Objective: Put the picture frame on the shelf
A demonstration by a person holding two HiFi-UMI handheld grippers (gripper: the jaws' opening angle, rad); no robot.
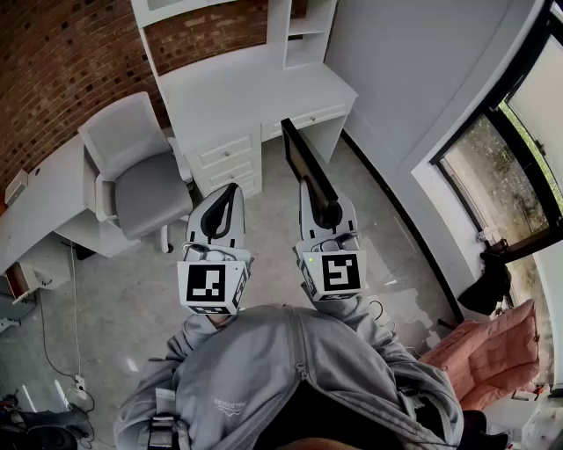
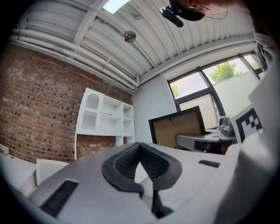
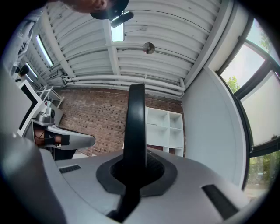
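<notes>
Ahead, shelf (image 1: 303, 26): white cubbies are seen above a white desk (image 1: 255, 88), set against a brick wall (image 1: 70, 61). It lies forward of both grippers and well apart from them.
Chair (image 1: 145, 176): a grey seat is parked left of the desk, out of the line to the shelf.
Picture frame (image 1: 308, 167): it is held edge-on in the air, its long axis pointed forward toward the desk and shelf. Only its near end is clamped.
Right gripper (image 1: 327, 215): its jaws are closed onto the frame's near edge, so the frame is borne by this hand alone. A reach forward and upward is judged to be needed.
Left gripper (image 1: 230, 189): its jaws are brought together on nothing. It is held just beside the right one, no nearer the shelf.
</notes>
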